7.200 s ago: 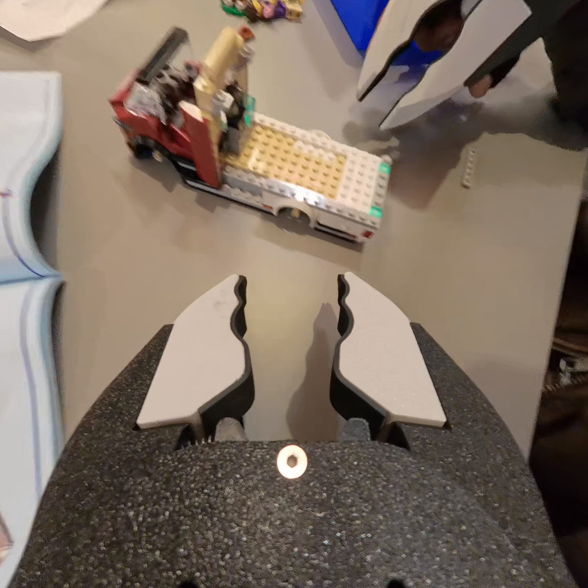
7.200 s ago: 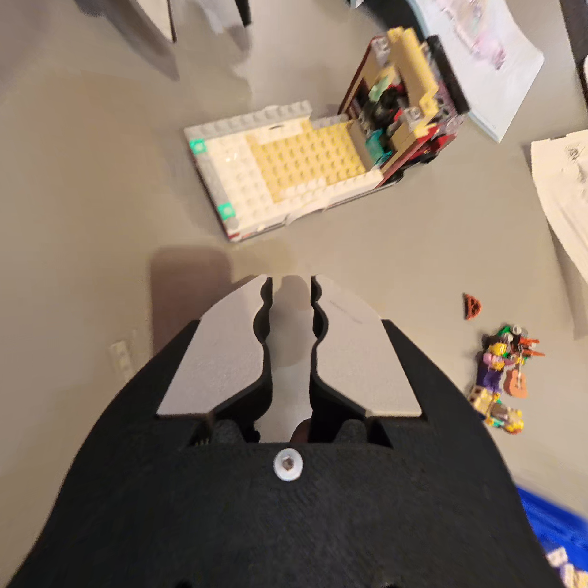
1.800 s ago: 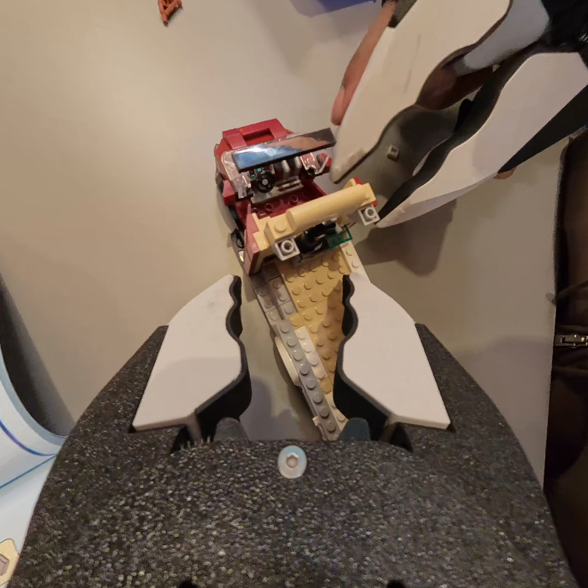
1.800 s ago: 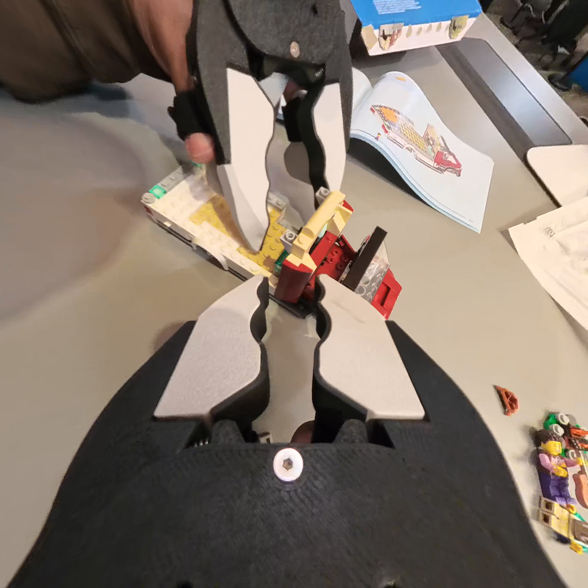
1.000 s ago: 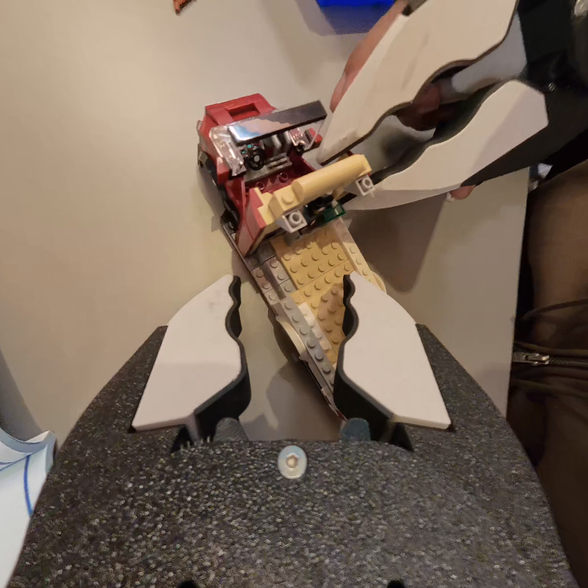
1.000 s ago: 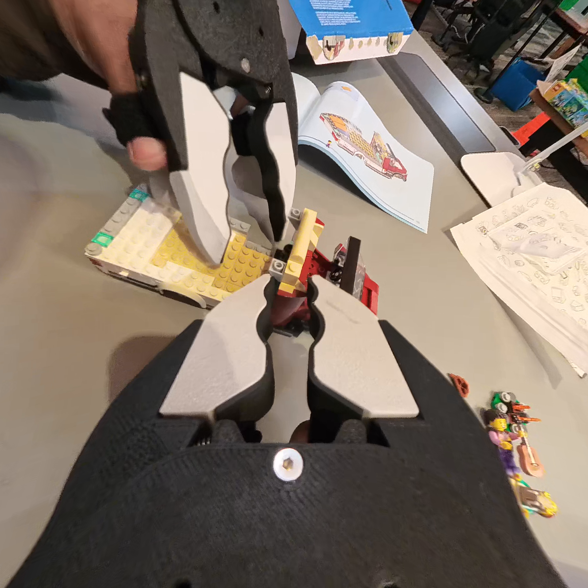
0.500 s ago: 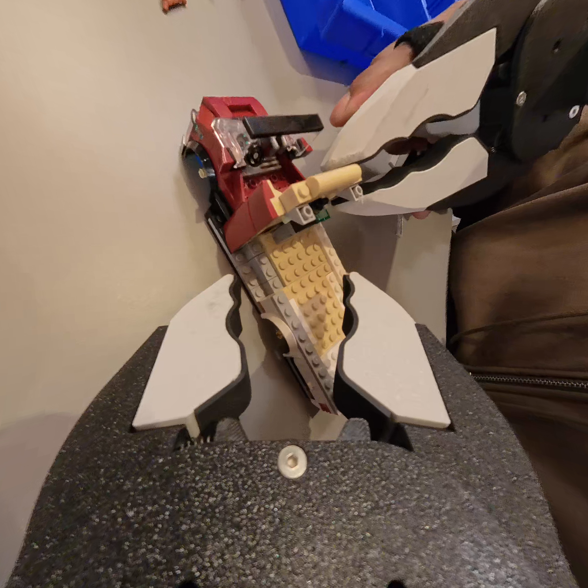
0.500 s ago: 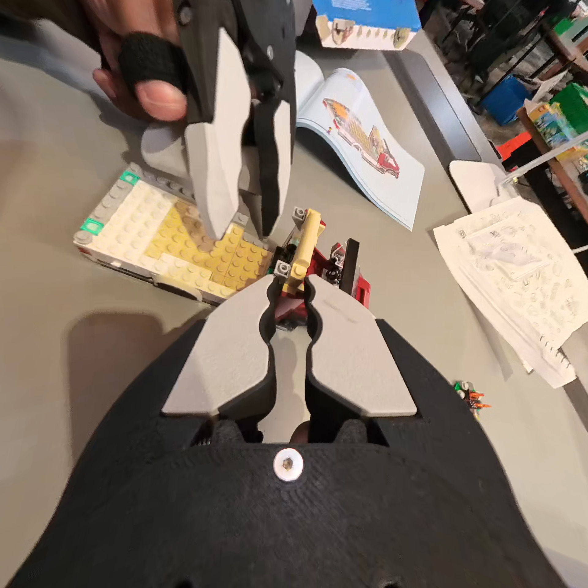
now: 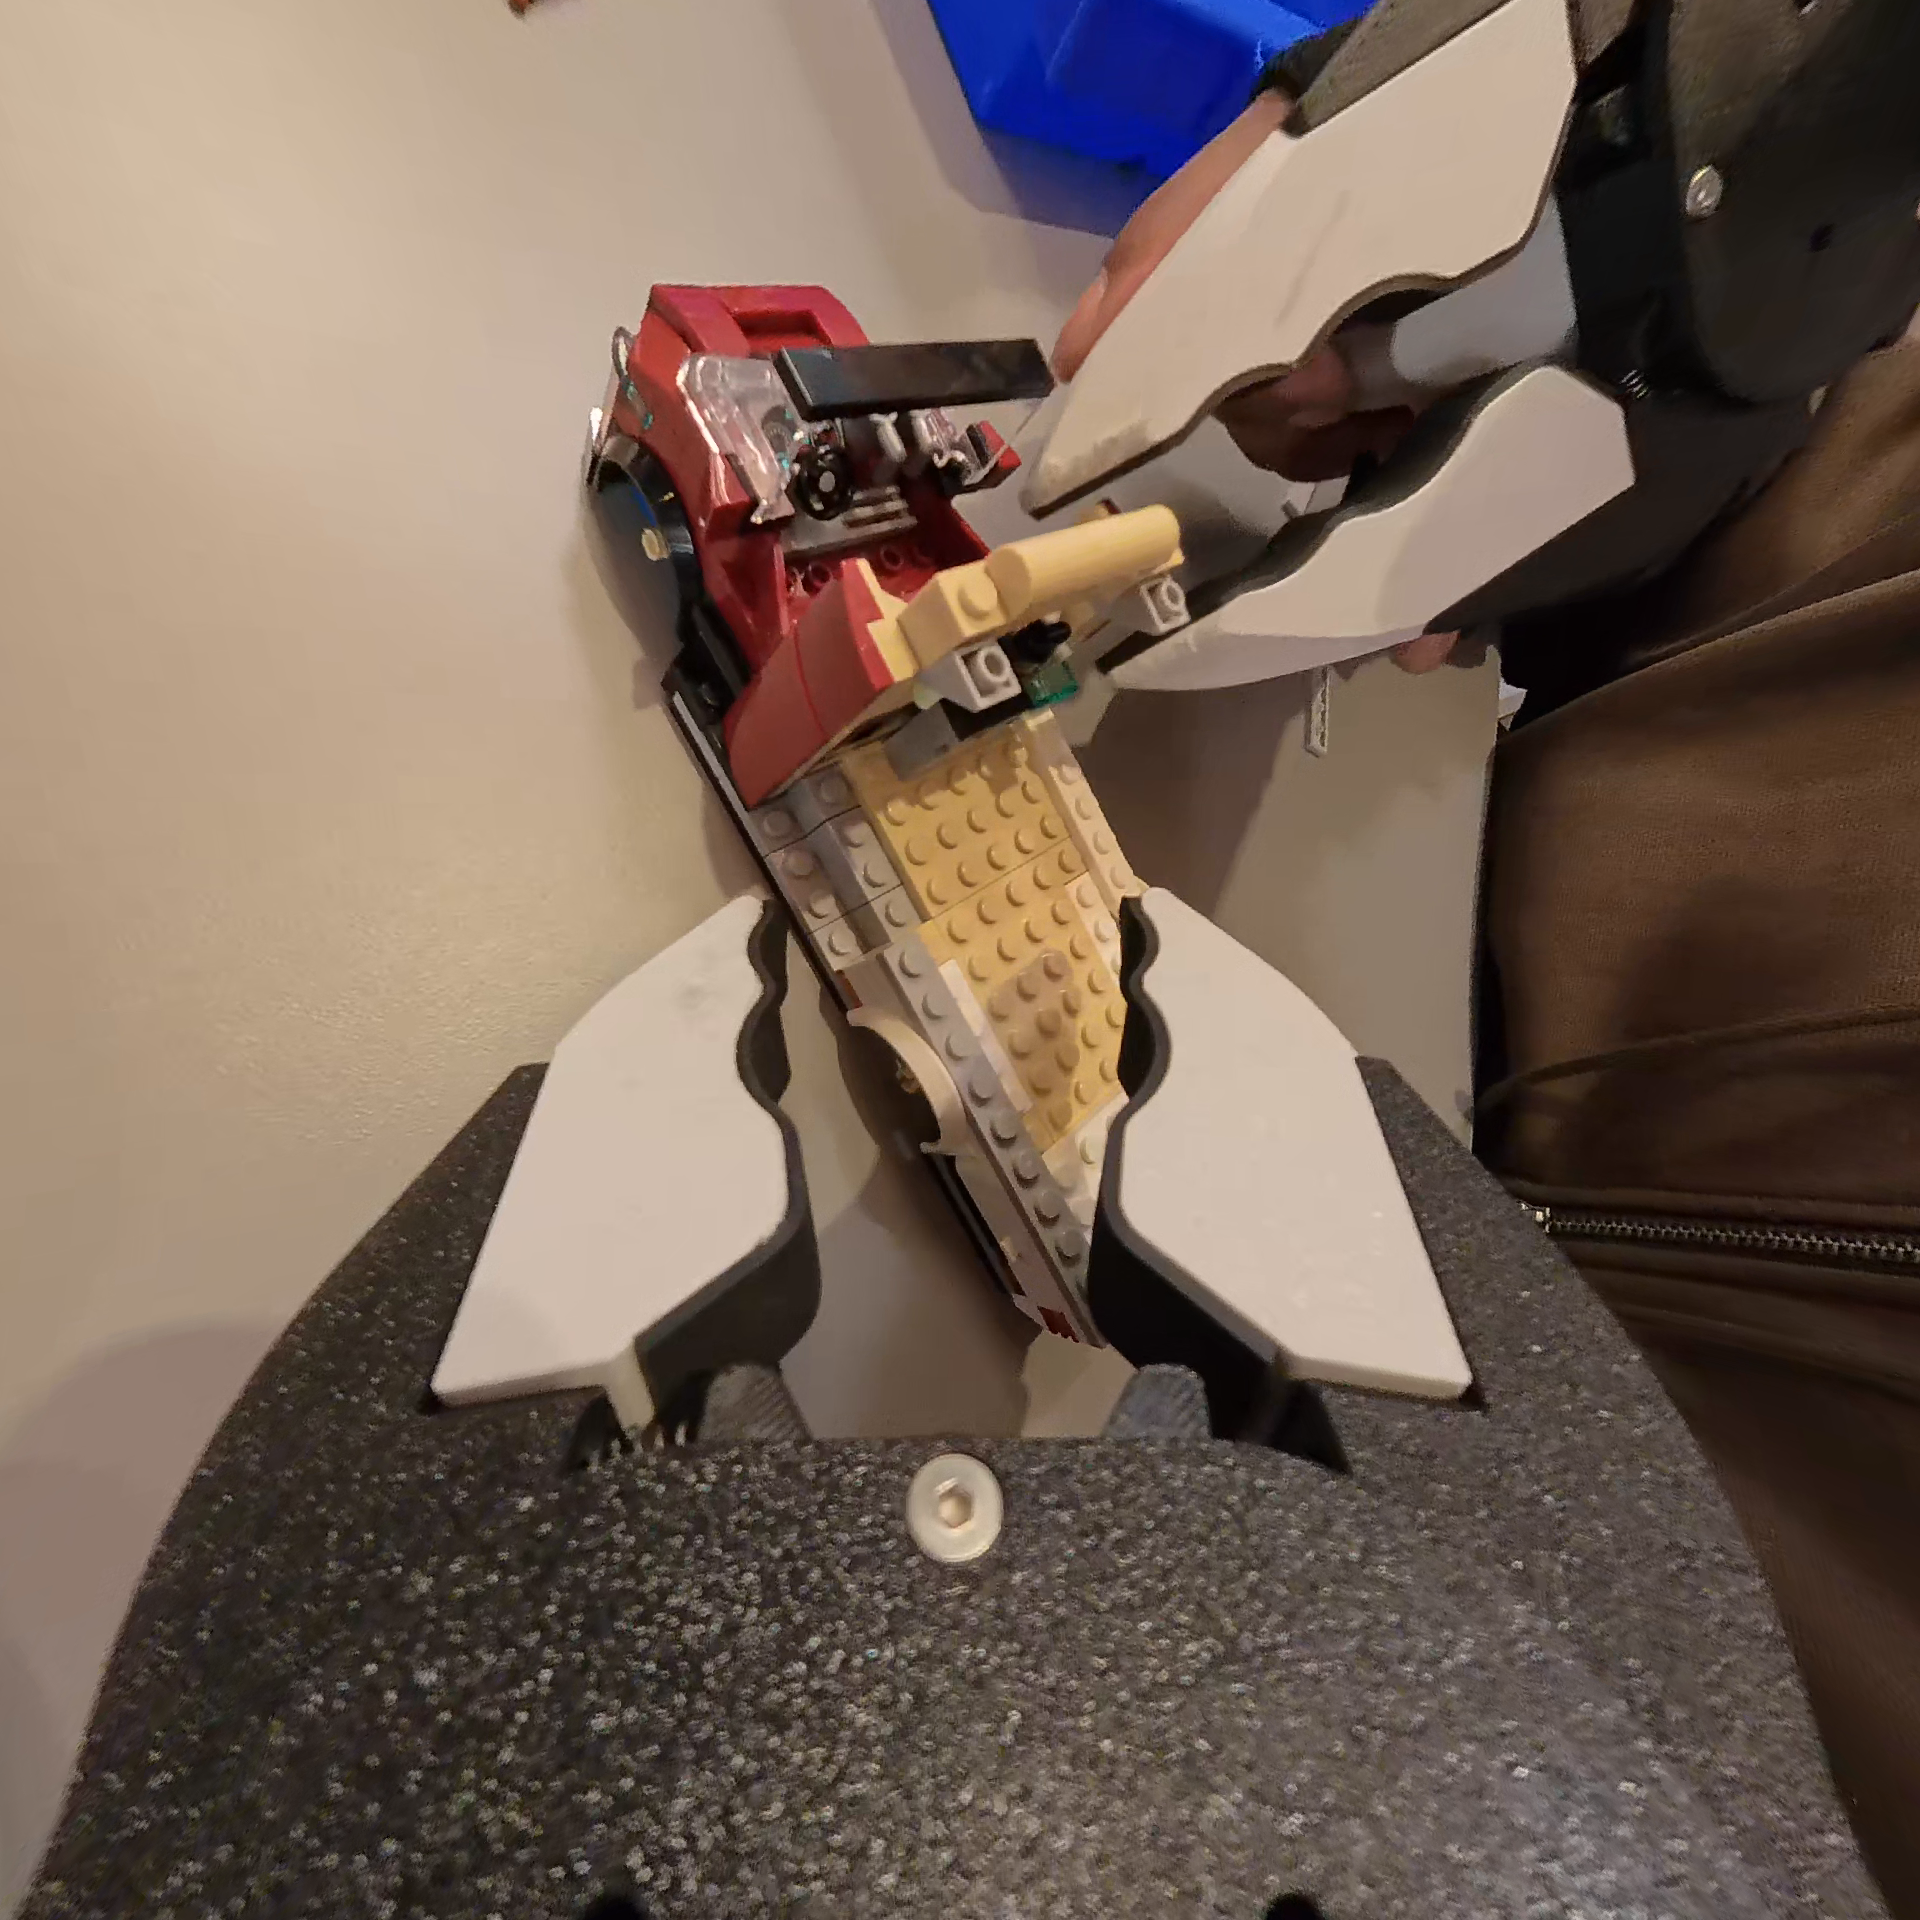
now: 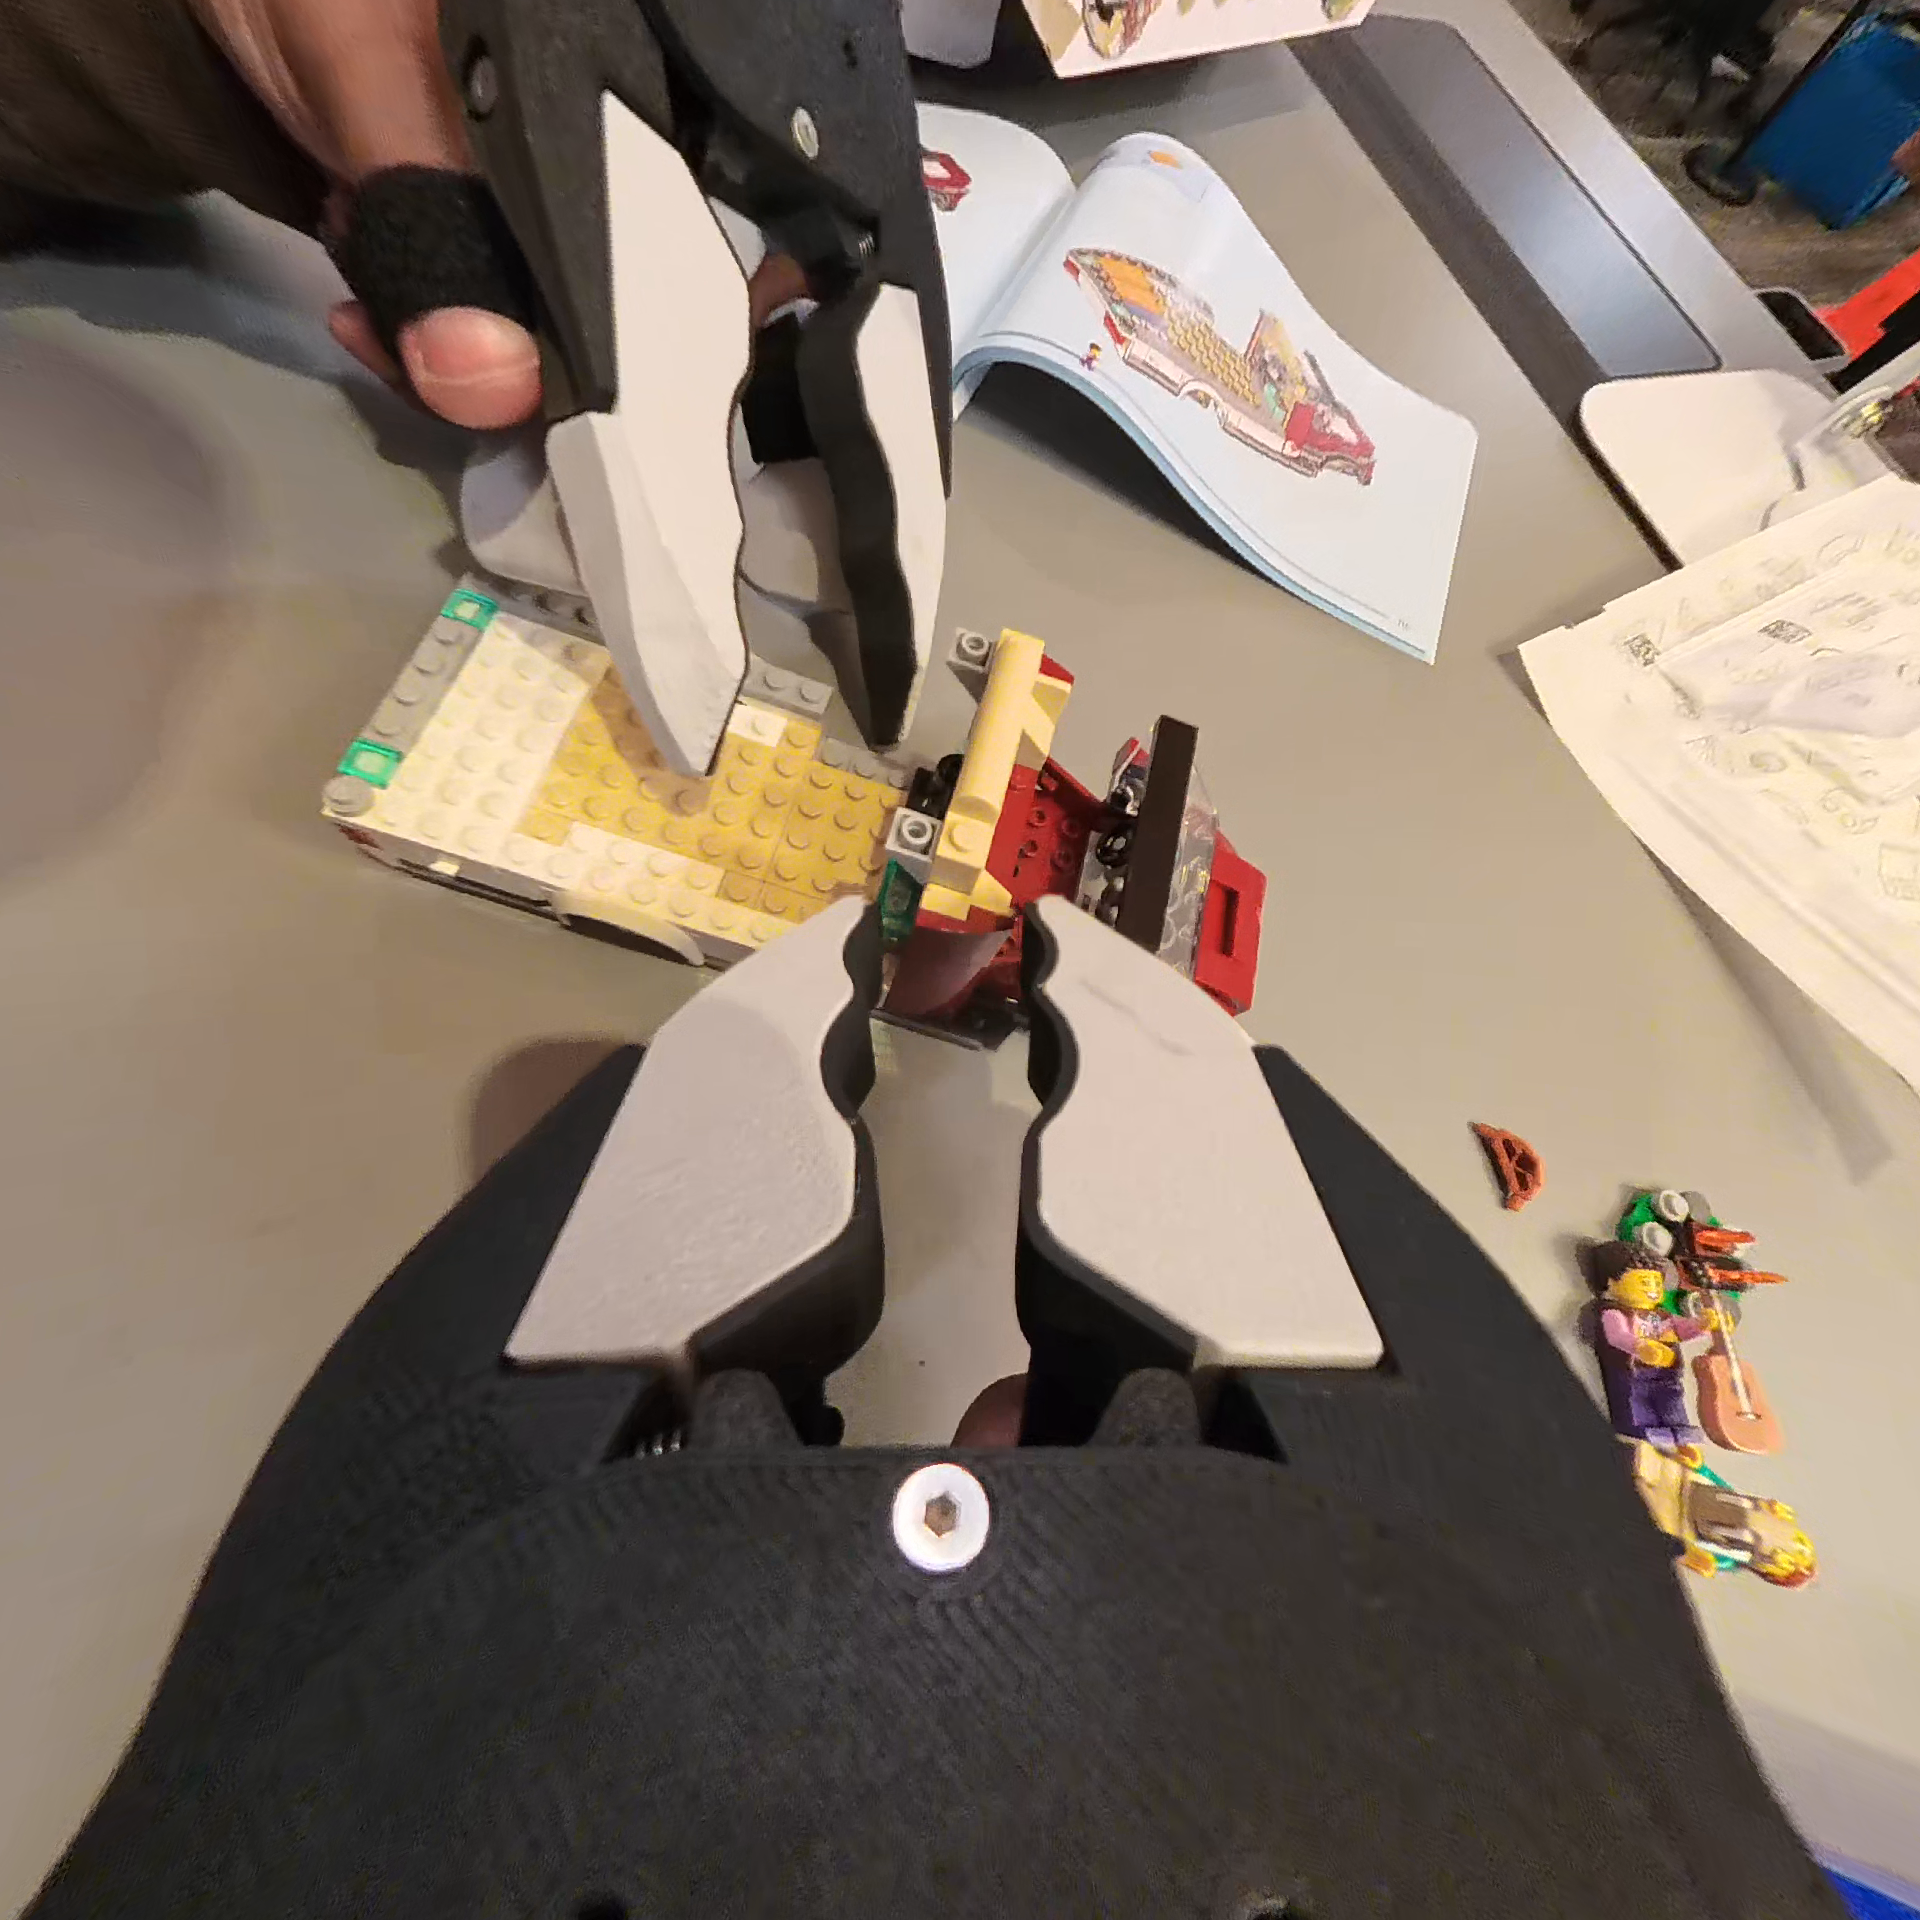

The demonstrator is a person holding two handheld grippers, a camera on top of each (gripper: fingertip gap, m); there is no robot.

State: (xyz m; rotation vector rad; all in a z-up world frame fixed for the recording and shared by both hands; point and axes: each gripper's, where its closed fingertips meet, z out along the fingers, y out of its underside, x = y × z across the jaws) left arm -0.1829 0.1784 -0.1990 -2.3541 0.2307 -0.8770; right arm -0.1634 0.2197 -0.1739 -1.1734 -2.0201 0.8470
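A brick-built truck with a tan and white bed (image 9: 987, 935) and a dark red cab (image 9: 769, 436) lies on the grey table. My left gripper (image 9: 945, 909) is open and straddles the bed. In the right wrist view one of its fingertips (image 10: 686, 748) rests on the tan studs and the other stands at the bed's far edge. My right gripper (image 10: 945, 914) is open at the cab's side. In the left wrist view its fingers stand above and below the tan roll bar (image 9: 1049, 566), with a gap above the bar.
An open instruction booklet (image 10: 1247, 364) and paper sheets (image 10: 1766, 707) lie beyond the truck. Minifigures (image 10: 1662, 1340) and a small brown piece (image 10: 1507, 1164) lie at the right. A blue bin (image 9: 1091, 94) stands behind, and a person's brown jacket (image 9: 1714, 935) is close on the right. About 6 cm separates my left fingertips from my right. The small brown piece (image 10: 1507, 1164) sits 15 cm or so from the ends of my right fingers.
My right gripper's fingers closed in on the tan bar at the cab and have now spread apart again. My left gripper stays open over the bed, which has turned slightly.
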